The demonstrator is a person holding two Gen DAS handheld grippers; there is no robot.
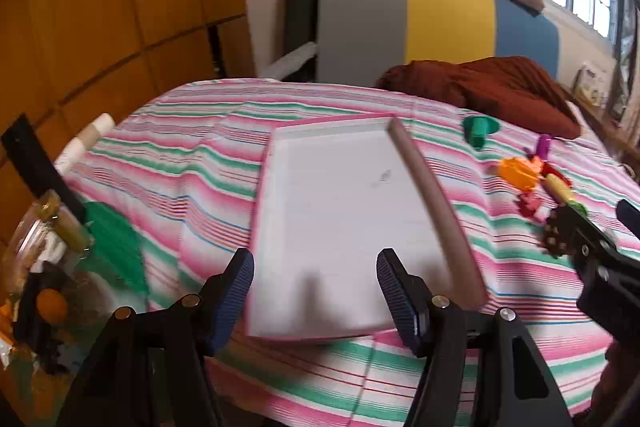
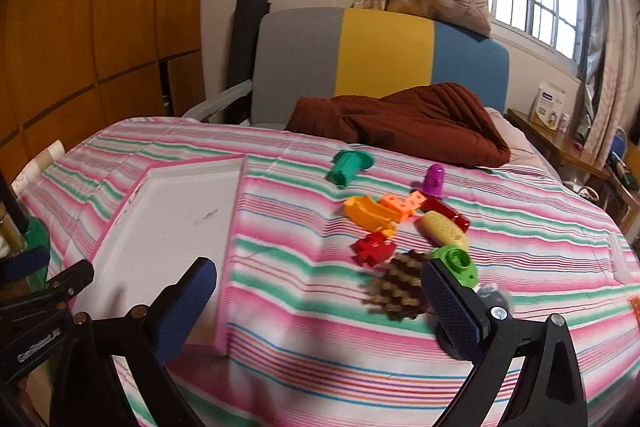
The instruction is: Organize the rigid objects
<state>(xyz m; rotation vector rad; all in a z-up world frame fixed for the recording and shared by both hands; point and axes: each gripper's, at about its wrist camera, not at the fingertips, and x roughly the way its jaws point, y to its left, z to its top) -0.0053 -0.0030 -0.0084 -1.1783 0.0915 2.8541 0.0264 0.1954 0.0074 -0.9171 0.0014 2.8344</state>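
A white tray with a pink rim [image 1: 424,187] [image 2: 234,227] lies on the striped bedspread. Toys lie to its right: a teal piece [image 2: 348,166], a purple piece [image 2: 434,181], orange pieces [image 2: 372,213], a dark red piece [image 2: 444,213], a yellow piece [image 2: 444,229], a red puzzle piece [image 2: 372,247], a green piece [image 2: 456,263] and a brown pinecone-like piece [image 2: 400,287]. My left gripper [image 1: 316,291] is open and empty above the tray's near end. My right gripper [image 2: 320,307] is open and empty, its right finger beside the brown piece.
A dark red blanket [image 2: 404,123] lies at the head of the bed by the grey, yellow and blue headboard [image 2: 380,55]. A cluttered surface with a jar [image 1: 52,227] stands left of the bed. A wooden side table [image 2: 560,143] stands at the right.
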